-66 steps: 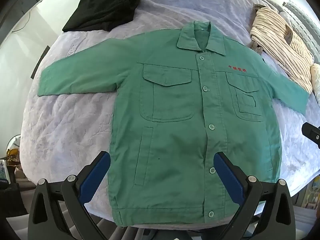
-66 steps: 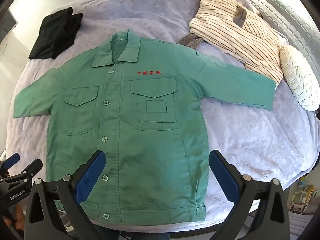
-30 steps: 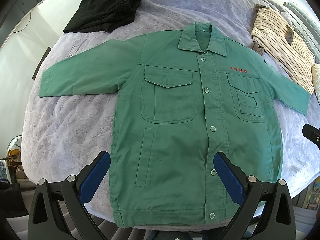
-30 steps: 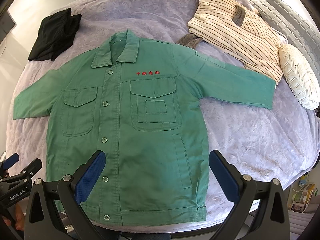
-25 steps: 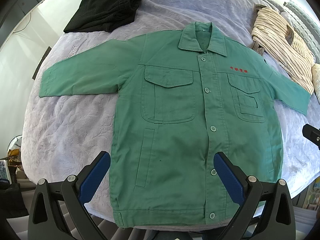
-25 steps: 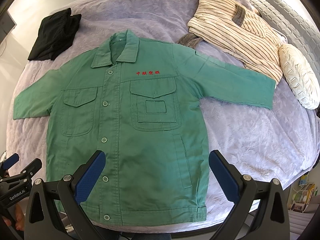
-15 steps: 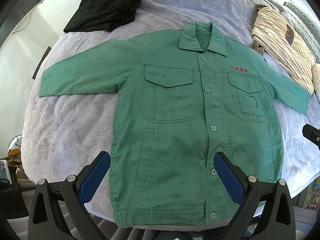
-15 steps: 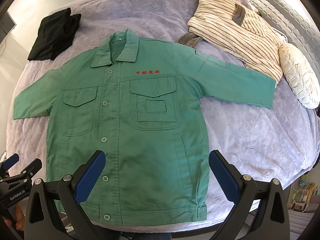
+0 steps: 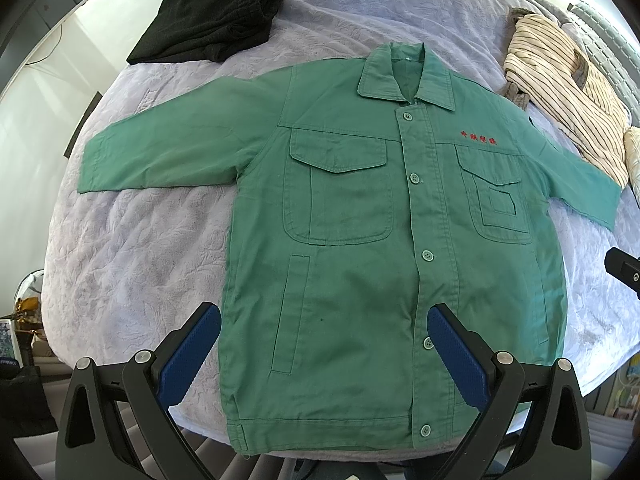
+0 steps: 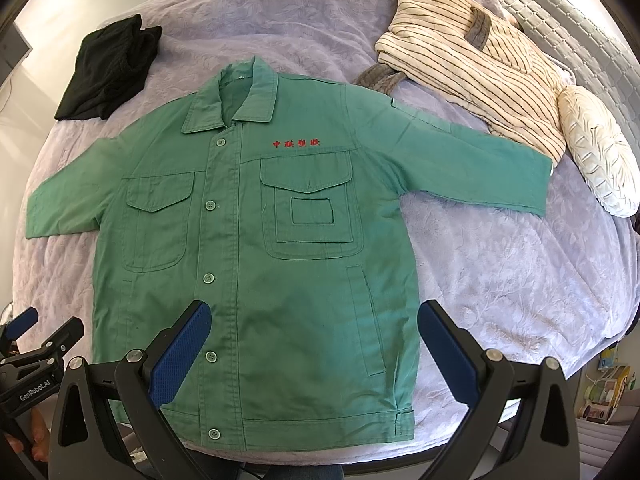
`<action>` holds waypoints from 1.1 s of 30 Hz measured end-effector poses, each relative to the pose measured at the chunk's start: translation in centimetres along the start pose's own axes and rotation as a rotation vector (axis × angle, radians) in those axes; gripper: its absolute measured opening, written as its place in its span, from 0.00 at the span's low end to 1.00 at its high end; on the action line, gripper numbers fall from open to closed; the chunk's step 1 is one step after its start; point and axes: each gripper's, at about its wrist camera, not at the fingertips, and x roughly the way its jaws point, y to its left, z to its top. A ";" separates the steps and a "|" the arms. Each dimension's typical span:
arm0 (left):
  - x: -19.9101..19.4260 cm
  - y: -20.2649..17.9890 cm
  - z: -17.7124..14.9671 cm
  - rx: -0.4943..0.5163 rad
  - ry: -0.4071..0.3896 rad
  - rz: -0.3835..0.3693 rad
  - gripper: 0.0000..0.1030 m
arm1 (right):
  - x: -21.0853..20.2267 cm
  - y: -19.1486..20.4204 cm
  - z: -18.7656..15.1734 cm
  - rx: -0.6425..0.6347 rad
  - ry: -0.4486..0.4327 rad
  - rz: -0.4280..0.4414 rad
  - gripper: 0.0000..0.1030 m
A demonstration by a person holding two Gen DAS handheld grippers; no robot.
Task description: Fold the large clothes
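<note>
No visible shift since prior frames: green jacket (image 9: 360, 240) flat beyond both grippers' spread, empty fingers (image 9: 456, 356).

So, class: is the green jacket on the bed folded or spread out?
Spread out. The green jacket lies flat, front up, buttoned, both sleeves extended sideways on the bed.

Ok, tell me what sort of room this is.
Most likely a bedroom. The green work jacket lies flat on a bed with a lavender quilted bedspread, a cream pillow sits by a padded grey headboard, and other clothes lie about.
</note>
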 end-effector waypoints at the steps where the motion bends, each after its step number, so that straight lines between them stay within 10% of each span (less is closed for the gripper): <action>1: 0.0 0.0 0.0 0.000 0.000 0.000 1.00 | 0.0 0.0 0.0 0.000 0.002 0.001 1.00; 24: 2.2 1.3 -0.5 -0.009 0.027 -0.064 1.00 | 1.1 0.6 -0.3 0.022 0.082 0.092 1.00; 33: 6.9 9.6 1.1 -0.189 0.022 -0.150 1.00 | 4.0 5.6 -0.7 -0.034 0.113 0.157 1.00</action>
